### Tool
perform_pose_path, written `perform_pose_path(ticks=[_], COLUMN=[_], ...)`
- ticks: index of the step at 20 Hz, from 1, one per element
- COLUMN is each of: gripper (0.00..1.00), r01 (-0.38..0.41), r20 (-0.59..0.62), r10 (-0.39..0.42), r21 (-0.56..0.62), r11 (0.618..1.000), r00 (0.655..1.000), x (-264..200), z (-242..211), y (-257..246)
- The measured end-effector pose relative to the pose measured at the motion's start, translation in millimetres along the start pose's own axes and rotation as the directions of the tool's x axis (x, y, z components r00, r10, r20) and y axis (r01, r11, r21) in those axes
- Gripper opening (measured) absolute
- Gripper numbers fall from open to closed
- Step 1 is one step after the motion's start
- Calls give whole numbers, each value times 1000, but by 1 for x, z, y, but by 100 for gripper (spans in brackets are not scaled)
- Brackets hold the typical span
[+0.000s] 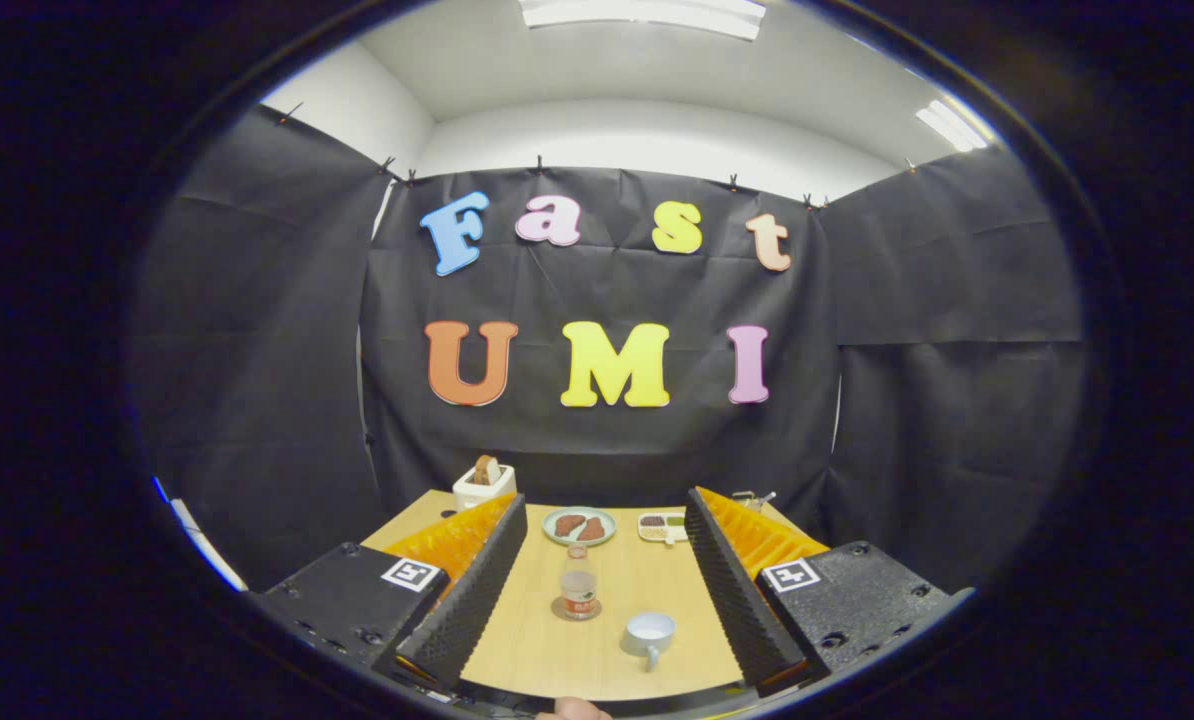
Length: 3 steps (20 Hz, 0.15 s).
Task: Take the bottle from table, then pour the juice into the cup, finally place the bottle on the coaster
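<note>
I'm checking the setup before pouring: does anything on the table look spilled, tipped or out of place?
Nothing stands out. The bottle stands upright on the coaster, the cup sits upright beside it, and no spill shows on the table. The gripper is open, holding nothing.

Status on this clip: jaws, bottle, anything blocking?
Gripper jaws wide open, empty. Bottle upright on coaster, between the jaws, ahead. Cup beside it, nearer. Path to bottle clear.

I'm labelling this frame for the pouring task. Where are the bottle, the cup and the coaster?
bottle [578,585]: gripper view, on its label.
cup [650,632]: gripper view, on its rim.
coaster [559,610]: gripper view, on the edge showing under the bottle.
</note>
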<state>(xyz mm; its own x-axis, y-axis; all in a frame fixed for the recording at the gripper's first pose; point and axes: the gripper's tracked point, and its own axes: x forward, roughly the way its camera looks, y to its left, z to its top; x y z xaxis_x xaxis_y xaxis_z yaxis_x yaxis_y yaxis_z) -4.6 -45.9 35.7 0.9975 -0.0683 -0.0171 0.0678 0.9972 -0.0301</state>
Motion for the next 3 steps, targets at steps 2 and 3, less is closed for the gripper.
perform_pose_path(ticks=[2, 3], gripper=[100, 100], r01=[-9, -10], r20=[2, 1], r10=[9, 9], r21=[26, 34], r11=[1000, 999], r00=[1000, 1000], x=[0, 0], z=[-2, -5], y=[-2, -4])
